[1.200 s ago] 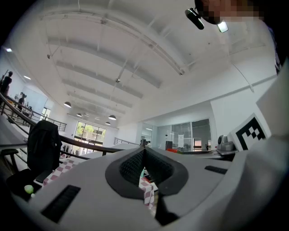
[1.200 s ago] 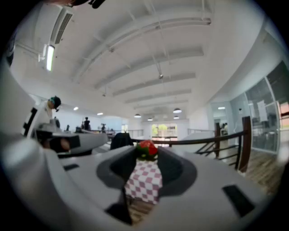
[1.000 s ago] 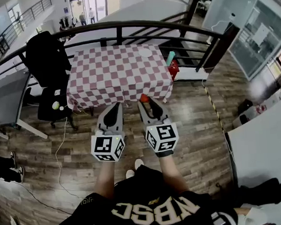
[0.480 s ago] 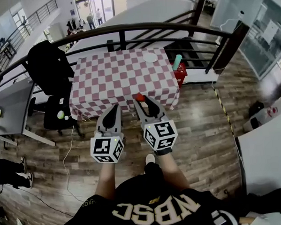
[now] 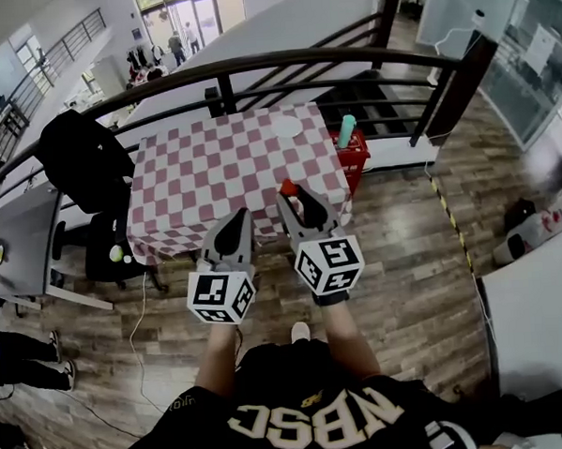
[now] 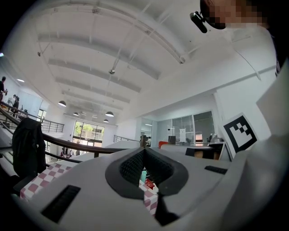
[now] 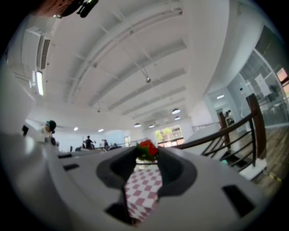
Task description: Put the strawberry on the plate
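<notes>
Nearest me, my left gripper (image 5: 237, 218) has its jaws closed on nothing. My right gripper (image 5: 293, 198) has its jaws clamped on the small red strawberry with green leaves (image 5: 287, 187), held at their tips by the near edge of the pink-and-white checkered counter (image 5: 212, 161). I judge the pick done, with the carry and release left. The round white plate (image 5: 286, 127) sits toward the far edge, well apart from the fruit.

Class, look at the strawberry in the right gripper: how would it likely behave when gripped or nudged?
Probably light: the right gripper holds the strawberry by its jaw tips alone. Small and rounded, it may roll on the flat plate. Whether it squashes I cannot tell.
</notes>
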Action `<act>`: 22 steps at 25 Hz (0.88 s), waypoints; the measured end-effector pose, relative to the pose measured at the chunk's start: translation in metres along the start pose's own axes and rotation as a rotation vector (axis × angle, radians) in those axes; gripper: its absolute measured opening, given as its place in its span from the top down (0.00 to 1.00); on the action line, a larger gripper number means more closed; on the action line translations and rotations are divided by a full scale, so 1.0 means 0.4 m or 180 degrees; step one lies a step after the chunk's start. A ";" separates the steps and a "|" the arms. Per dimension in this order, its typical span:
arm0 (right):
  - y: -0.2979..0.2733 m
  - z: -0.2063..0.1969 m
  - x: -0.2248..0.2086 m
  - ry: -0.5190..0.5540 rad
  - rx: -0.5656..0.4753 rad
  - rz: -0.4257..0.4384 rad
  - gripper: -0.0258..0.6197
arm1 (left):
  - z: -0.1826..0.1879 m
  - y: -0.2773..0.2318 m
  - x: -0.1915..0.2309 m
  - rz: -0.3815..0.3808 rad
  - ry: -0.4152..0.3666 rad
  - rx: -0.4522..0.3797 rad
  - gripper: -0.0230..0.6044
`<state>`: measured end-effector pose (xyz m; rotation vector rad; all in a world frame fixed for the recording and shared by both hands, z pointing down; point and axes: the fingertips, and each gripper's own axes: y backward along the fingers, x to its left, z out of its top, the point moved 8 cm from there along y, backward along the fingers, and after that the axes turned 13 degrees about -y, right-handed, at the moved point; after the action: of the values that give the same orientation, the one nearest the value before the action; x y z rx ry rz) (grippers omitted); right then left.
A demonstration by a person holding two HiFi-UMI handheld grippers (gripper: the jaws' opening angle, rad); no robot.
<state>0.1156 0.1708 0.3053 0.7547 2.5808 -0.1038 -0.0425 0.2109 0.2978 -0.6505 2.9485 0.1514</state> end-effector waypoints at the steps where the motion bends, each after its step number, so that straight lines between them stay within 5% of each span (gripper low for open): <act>1: -0.005 -0.003 -0.014 -0.0013 0.0018 -0.0001 0.73 | -0.008 -0.012 -0.007 -0.0007 0.0003 0.0021 0.94; 22: -0.230 -0.043 -0.198 0.0092 0.0414 -0.0244 0.73 | -0.169 -0.281 0.112 -0.0131 0.0165 0.0302 0.94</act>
<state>0.1197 0.0571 0.3508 0.7079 2.6510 -0.2888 -0.0415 0.0826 0.3505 -0.7115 2.9674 -0.0093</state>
